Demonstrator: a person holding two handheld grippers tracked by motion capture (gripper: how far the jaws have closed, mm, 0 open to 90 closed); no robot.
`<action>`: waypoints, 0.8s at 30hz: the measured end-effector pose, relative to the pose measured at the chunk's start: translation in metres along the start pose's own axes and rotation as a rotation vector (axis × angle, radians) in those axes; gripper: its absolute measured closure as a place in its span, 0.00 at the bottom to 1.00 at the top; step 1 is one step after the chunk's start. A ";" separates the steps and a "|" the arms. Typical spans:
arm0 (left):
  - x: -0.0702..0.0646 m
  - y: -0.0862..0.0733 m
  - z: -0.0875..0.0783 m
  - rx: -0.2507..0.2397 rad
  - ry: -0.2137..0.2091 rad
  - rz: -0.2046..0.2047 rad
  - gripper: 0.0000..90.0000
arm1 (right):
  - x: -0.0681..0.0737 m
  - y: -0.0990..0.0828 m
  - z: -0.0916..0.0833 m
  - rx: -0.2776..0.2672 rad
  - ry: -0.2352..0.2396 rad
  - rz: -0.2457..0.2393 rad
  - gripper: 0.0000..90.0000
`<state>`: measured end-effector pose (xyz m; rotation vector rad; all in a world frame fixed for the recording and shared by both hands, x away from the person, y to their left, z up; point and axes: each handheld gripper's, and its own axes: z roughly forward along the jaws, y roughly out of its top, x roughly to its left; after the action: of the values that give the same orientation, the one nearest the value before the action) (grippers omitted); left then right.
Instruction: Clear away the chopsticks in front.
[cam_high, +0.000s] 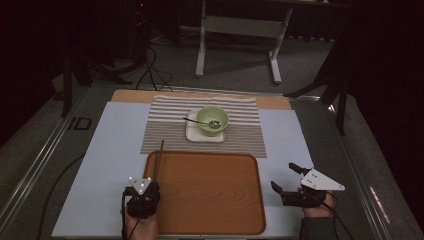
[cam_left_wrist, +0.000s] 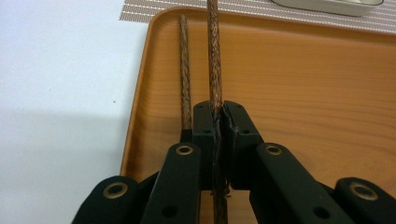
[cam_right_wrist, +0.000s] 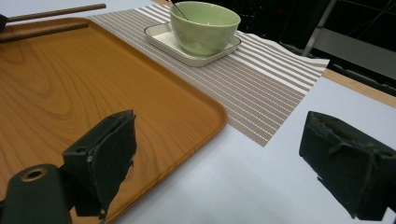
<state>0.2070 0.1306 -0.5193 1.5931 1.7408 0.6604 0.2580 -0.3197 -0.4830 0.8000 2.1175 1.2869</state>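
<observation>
My left gripper is shut on a dark wooden chopstick, which points away over the left edge of the wooden tray. A second chopstick lies on the tray just to its left, touching the side of the jaw. In the high view the chopsticks reach toward the striped mat. In the right gripper view the held chopstick hangs above the lying chopstick. My right gripper is open and holds nothing, over the white table to the right of the tray.
A green bowl with a spoon in it stands on a white square plate. The plate rests on a striped placemat beyond the tray. A table frame stands on the floor behind.
</observation>
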 end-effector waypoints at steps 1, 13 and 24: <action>0.000 -0.001 0.000 -0.001 0.000 0.001 0.95 | 0.000 0.000 0.000 0.000 0.000 0.000 0.12; 0.000 -0.007 -0.005 0.008 0.000 0.002 0.94 | 0.000 0.000 0.000 0.000 0.001 0.000 0.12; -0.001 -0.018 -0.008 0.035 0.012 -0.008 0.94 | 0.000 0.000 0.000 -0.002 0.003 0.001 0.12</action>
<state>0.1897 0.1285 -0.5278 1.6077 1.7752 0.6398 0.2578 -0.3193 -0.4826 0.7992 2.1178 1.2914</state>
